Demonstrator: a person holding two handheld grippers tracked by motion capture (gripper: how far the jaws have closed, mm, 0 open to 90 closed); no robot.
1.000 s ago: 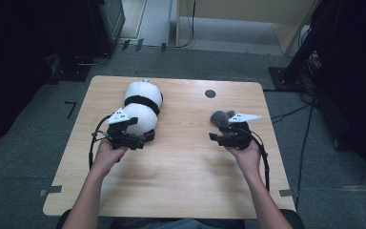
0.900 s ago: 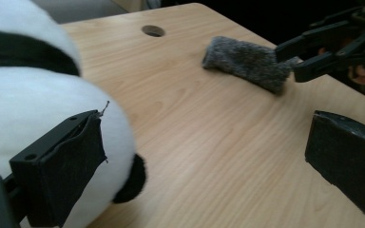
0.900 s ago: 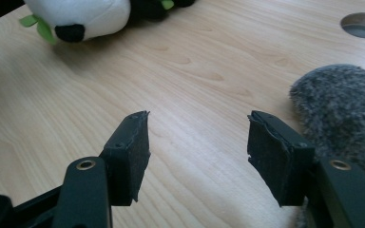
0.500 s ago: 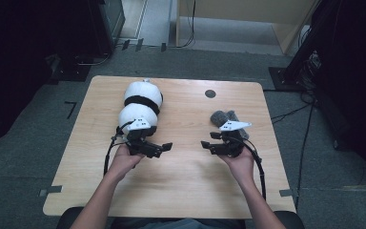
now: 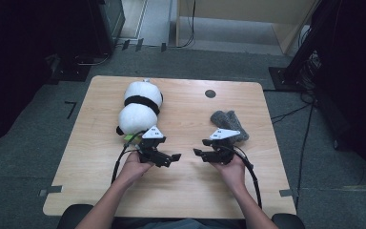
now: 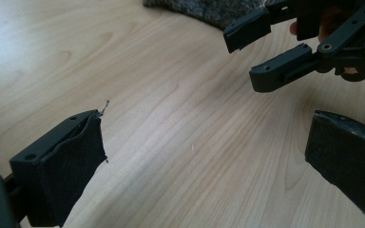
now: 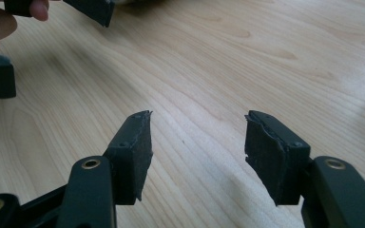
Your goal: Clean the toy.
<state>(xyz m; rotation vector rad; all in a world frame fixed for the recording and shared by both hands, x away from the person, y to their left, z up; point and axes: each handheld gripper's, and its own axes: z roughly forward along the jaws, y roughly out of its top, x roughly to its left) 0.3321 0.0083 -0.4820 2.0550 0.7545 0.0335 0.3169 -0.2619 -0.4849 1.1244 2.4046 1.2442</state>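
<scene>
White plush toy with black band (image 5: 139, 106), lying lengthwise on table, grey fuzzy cloth (image 5: 228, 124) well apart

A lab-like room: wooden table (image 5: 181, 191) on grey carpet (image 5: 24, 157), floor cables (image 5: 305, 143), dark equipment racks (image 5: 105, 24).

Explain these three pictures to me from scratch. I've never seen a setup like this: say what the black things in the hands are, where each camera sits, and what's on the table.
A person sits at a light wooden table, holding a black hand-held two-jaw gripper in each hand: the left gripper and the right gripper. One picture looks down from above the person. The other two come from a camera riding on each gripper, looking along its own jaws. In the left gripper view the right gripper shows farther off. Both sets of jaws stand open and hold nothing; they point at each other over bare wood. On the table lie a white plush toy with a black band, a grey fuzzy cloth bundle and a small dark round spot.
</scene>
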